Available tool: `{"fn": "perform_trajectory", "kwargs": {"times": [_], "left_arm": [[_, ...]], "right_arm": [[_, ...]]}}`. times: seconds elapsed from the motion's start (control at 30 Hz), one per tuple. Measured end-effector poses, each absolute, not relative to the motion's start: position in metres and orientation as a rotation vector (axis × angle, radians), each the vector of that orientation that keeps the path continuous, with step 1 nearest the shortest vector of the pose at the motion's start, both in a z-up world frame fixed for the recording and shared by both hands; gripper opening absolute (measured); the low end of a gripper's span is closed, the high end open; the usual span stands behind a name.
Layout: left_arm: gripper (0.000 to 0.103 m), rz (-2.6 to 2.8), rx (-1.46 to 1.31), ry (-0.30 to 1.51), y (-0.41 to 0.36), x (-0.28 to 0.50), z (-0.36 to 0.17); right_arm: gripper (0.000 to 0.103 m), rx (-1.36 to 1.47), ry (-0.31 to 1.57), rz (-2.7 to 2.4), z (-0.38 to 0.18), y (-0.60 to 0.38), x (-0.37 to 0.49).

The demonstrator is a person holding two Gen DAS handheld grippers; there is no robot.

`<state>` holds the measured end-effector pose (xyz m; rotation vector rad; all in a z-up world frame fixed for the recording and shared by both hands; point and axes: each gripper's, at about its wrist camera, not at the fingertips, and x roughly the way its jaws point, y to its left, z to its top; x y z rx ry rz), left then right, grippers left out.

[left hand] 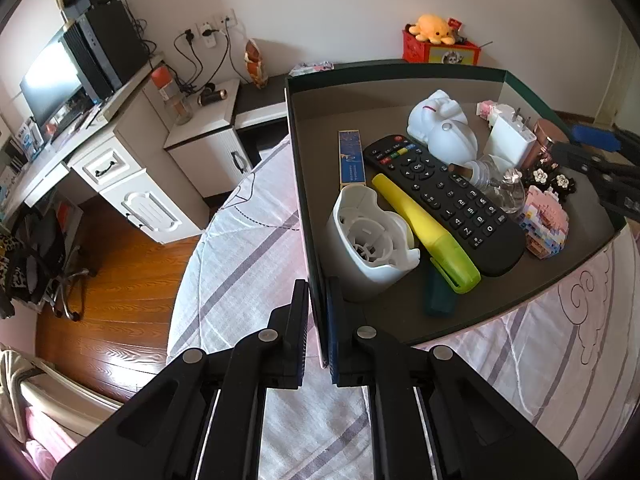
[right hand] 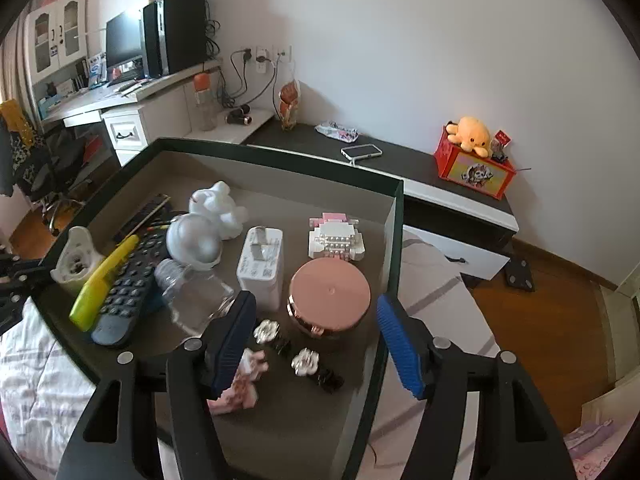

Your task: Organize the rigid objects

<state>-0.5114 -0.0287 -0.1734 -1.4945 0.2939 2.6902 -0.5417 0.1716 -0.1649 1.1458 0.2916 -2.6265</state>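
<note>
At the box [left hand: 400, 70] near-left wall, my left gripper [left hand: 319, 320] pinches cardboard while my right gripper [right hand: 316, 340] gapes empty, so tugging could tip the clutter.

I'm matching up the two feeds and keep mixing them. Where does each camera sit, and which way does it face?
Left wrist: on the left gripper, clamped on the box wall, looking down across the box toward the desk.
Right wrist: on the right gripper, open over the box's other side, facing the wall; its own fingers show.
Shared: remote, yellow highlighter, white charger, orange plush.
</note>
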Motion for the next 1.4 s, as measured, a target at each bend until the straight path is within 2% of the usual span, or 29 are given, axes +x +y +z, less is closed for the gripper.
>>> {"fn": "perform_trajectory", "kwargs": {"times": [0.1,0.5,0.6,0.67,0.73,0.83,0.87,0.9,0.93,0.97,1.1,1.4], "left_arm": [[0.007,2.699,-1.493,0.299,-0.028,-0.511,-0.173],[0.01,2.77,-1.399,0.339,-0.025,-0.476,-0.15],[0.025,2.773,-1.385,0.333,-0.024,-0.461,-0.143],[0.049,2.789,-1.339,0.348,-0.02,-0.447,-0.136],[0.062,2.818,-1.28,0.366,-0.018,-0.433,-0.129],[0.071,2.847,-1.203,0.38,-0.013,-0.408,-0.116],[0.079,2.864,-1.17,0.384,-0.011,-0.399,-0.111],[0.084,2.883,-1.129,0.388,-0.01,-0.389,-0.105],[0.093,2.903,-1.087,0.386,-0.009,-0.38,-0.1],[0.097,2.927,-1.028,0.372,-0.008,-0.366,-0.093],[0.103,2.986,-0.877,0.321,-0.007,-0.326,-0.073],[0.103,2.999,-0.62,0.168,-0.001,-0.239,-0.036]], "right_arm": [[0.076,1.136,0.259,-2.638,-0.159,0.176,-0.529],[0.078,1.082,0.158,-2.606,-0.135,0.173,-0.455],[0.08,1.054,0.132,-2.612,-0.13,0.171,-0.437],[0.082,1.035,0.101,-2.605,-0.126,0.169,-0.424],[0.085,0.999,0.122,-2.634,-0.122,0.165,-0.408],[0.089,0.964,0.136,-2.681,-0.116,0.164,-0.388],[0.093,0.953,0.138,-2.692,-0.114,0.164,-0.382],[0.103,0.942,0.141,-2.707,-0.112,0.164,-0.376],[0.103,0.918,0.14,-2.726,-0.11,0.166,-0.367],[0.103,0.903,0.136,-2.734,-0.107,0.167,-0.36],[0.103,0.847,0.093,-2.771,-0.096,0.173,-0.33],[0.103,0.617,0.02,-2.826,-0.062,0.169,-0.246]]}}
